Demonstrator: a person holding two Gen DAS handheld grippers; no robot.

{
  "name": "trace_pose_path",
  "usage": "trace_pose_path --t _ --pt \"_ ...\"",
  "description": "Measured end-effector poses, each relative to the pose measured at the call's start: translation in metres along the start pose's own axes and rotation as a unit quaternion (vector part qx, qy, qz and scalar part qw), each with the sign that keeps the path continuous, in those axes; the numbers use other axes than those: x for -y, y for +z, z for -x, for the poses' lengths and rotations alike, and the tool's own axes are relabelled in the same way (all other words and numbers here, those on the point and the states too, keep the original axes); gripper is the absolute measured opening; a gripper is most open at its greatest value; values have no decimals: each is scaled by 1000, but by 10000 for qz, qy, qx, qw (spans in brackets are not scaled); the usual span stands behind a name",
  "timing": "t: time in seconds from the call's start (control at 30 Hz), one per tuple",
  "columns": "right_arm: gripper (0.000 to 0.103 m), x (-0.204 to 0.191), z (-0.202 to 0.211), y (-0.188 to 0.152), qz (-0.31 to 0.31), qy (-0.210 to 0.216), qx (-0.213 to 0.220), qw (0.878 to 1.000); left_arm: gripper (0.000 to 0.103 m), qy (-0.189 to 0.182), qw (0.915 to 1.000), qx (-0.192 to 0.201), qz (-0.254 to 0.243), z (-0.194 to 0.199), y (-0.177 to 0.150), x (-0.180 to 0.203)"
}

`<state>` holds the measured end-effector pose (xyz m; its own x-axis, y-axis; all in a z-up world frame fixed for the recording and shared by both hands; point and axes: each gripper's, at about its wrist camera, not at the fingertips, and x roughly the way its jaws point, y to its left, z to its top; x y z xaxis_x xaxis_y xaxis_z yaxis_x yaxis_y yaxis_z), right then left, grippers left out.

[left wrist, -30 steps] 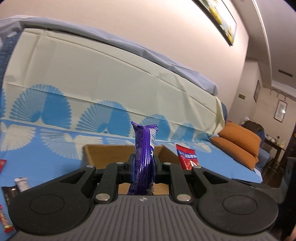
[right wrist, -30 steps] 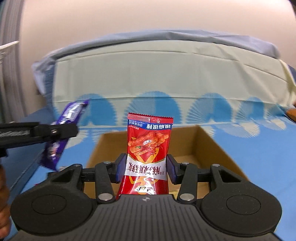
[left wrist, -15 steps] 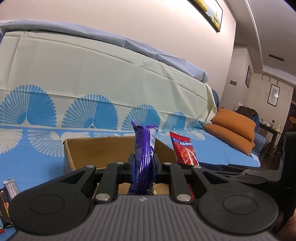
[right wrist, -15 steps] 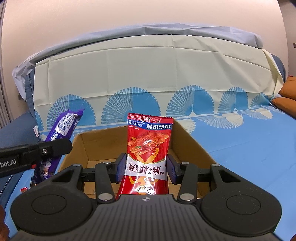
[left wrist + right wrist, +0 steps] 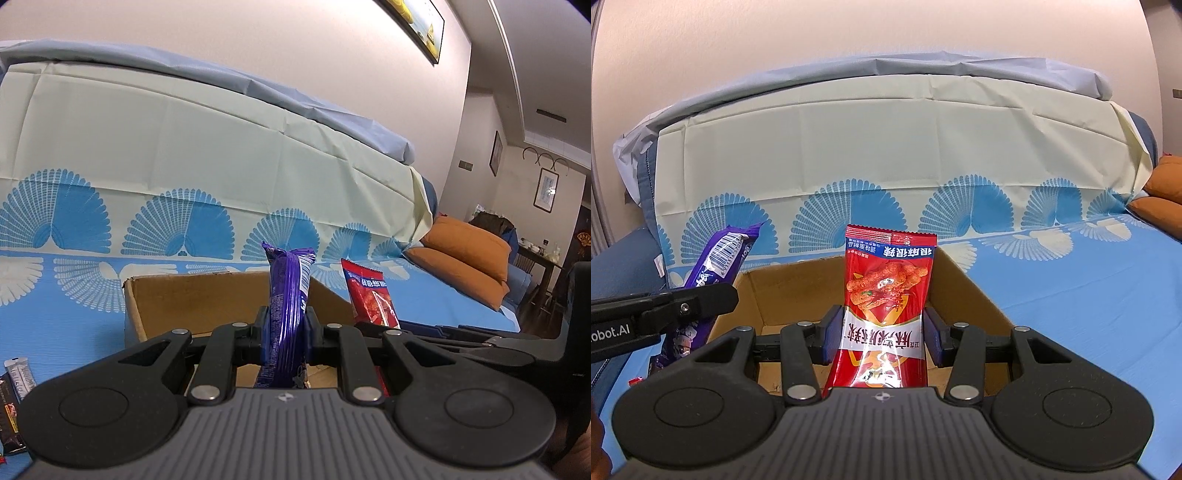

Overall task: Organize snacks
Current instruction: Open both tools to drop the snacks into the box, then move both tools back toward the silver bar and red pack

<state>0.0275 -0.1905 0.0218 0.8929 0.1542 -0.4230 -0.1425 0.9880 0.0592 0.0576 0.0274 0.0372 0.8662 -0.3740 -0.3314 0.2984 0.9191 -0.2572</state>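
Observation:
My left gripper (image 5: 284,332) is shut on a purple snack packet (image 5: 286,295), held upright and edge-on above the near rim of an open cardboard box (image 5: 192,295). In the right wrist view the same purple packet (image 5: 716,254) shows at the left, pinched in the left gripper's black fingers (image 5: 701,302). My right gripper (image 5: 882,334) is shut on a red snack bag (image 5: 886,291), upright over the box (image 5: 964,291). The red bag (image 5: 369,295) also shows right of the purple packet in the left wrist view. The box floor looks bare where visible.
The box stands on a sofa seat under a blue fan-patterned cloth (image 5: 1071,295). Small snack sticks (image 5: 14,395) lie on the cloth at the far left. Orange cushions (image 5: 465,254) sit at the right end, with a dining table and chairs (image 5: 535,266) beyond.
Both views have swung: the box sits further left in each and the left gripper with the purple packet has come closer to the box. Both grips are unchanged.

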Motion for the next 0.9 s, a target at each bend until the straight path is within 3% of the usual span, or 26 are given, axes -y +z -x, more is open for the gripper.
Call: trace_pose_path --t 0.17,0.27,0.33,0.5,0.57,0.77,0.8,0.9 --pt "48 -1 1 -1 -1 -6 20 10000 21 -130 9999 -59 67 -1 0 -1" --pt "52 -1 -1 -1 3 -28 -55 10000 58 -52 9999 -109 111 -2 -1 -2" --pt "65 -2 -2 0 -10 -106 -65 9999 60 29 9999 -67 91 0 1 -3" --pt "66 -8 -4 2 -27 -90 -44 9999 59 230 9995 56 188 10 4 -14" --pt "66 -12 -4 2 -27 -77 -30 10000 55 363 9990 147 205 18 5 -20" --pt "63 -41 -2 2 22 98 114 9999 13 954 9931 395 552 49 15 -65" --pt "56 -46 -1 2 24 166 141 9998 9 1138 9908 414 606 56 18 -75" --pt "36 -69 1 1 65 534 180 9984 8 1820 9774 509 947 81 23 -111"
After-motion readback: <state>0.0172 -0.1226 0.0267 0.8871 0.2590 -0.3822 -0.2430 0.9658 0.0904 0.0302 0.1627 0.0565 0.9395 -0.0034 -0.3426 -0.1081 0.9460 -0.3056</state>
